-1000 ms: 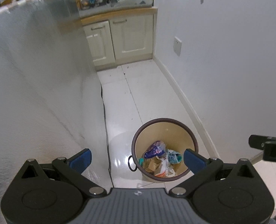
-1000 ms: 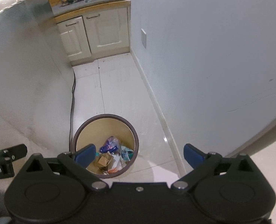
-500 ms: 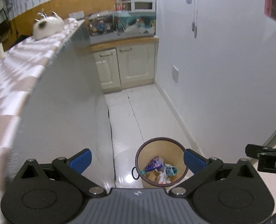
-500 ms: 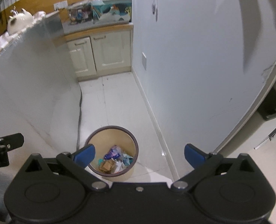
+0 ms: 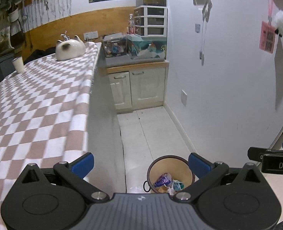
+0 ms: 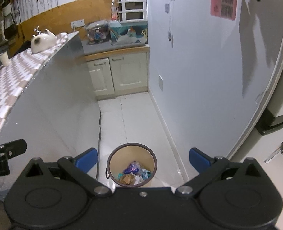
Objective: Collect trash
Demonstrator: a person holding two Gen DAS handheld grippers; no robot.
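A round brown-rimmed trash bin (image 5: 187, 170) stands on the white floor, with several wrappers and scraps of trash (image 5: 165, 182) in its bottom. It also shows in the right wrist view (image 6: 120, 157), with the trash (image 6: 133, 173) inside. My left gripper (image 5: 140, 163) is open and empty, high above the floor, between the counter edge and the bin. My right gripper (image 6: 143, 158) is open and empty, high above the bin. Each gripper shows at the edge of the other's view.
A counter with a checkered cloth (image 5: 36, 105) runs along the left, bearing a white cat-shaped teapot (image 5: 70, 48) and a cup (image 5: 18, 64). Cream cabinets (image 5: 137, 88) stand at the far end, a white wall (image 5: 227, 95) on the right, a fridge door (image 6: 279, 105) at the right edge.
Both grippers have risen well away from the bin, which now looks smaller and lower. The checkered counter top has come into view. Both stay open.
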